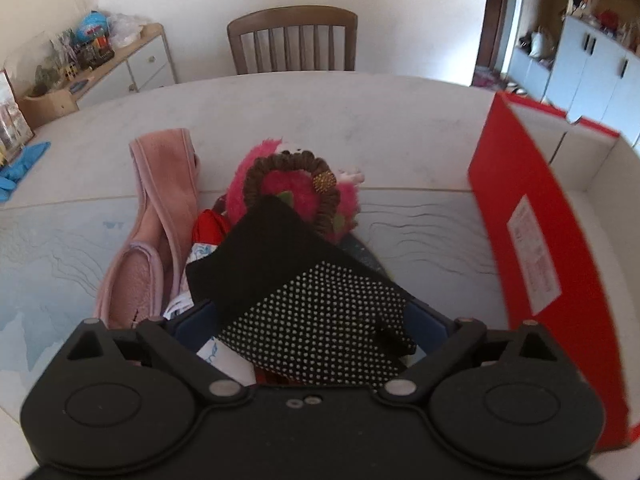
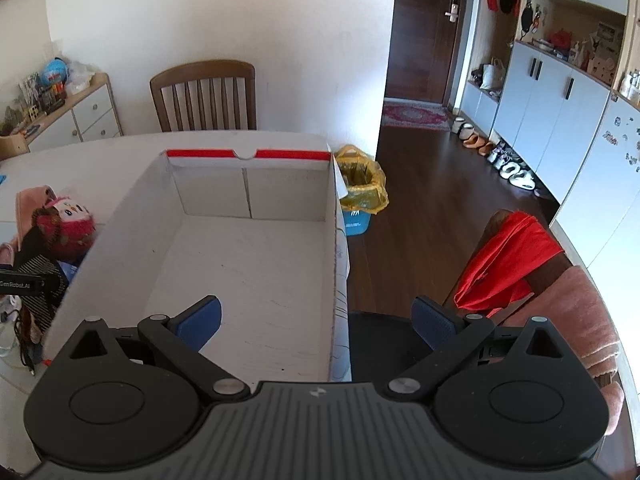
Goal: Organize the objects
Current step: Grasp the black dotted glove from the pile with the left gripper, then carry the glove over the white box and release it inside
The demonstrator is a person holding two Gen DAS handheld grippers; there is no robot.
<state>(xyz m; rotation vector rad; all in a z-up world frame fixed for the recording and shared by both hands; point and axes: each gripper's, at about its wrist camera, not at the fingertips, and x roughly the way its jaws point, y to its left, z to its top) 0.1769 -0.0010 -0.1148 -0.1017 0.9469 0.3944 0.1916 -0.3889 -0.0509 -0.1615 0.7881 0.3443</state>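
The right gripper hangs wide open over the cardboard box — one finger inside, one outside.

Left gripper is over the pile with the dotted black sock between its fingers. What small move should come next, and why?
Probably lift the left gripper with the black sock and carry it right, over the red box wall. The sock looks held between its fingers, the box interior is bare, and the right gripper hangs open above it, holding nothing.
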